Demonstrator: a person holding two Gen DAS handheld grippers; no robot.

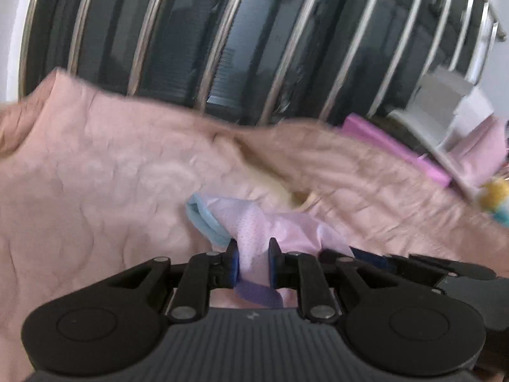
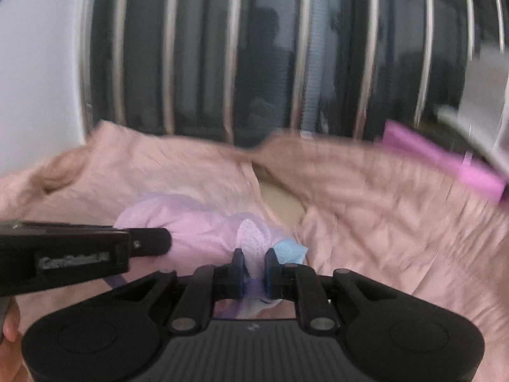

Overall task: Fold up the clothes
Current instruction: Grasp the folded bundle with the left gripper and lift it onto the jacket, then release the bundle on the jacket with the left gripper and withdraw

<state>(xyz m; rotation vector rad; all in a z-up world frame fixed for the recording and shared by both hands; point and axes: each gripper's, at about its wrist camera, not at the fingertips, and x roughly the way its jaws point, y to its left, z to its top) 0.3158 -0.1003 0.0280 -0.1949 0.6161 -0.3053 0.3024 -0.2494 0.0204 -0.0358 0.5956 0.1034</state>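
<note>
I've got both grippers, left gripper point(image 1: 253, 262) and right gripper point(image 2: 254, 270), pinching the thin pink dotted garment point(image 1: 270, 226): light, floppy, best gripped by its blue hem.

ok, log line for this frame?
left claw: shut on garment | right claw: shut on garment | under it: pink quilt | fold: not yet done
</note>
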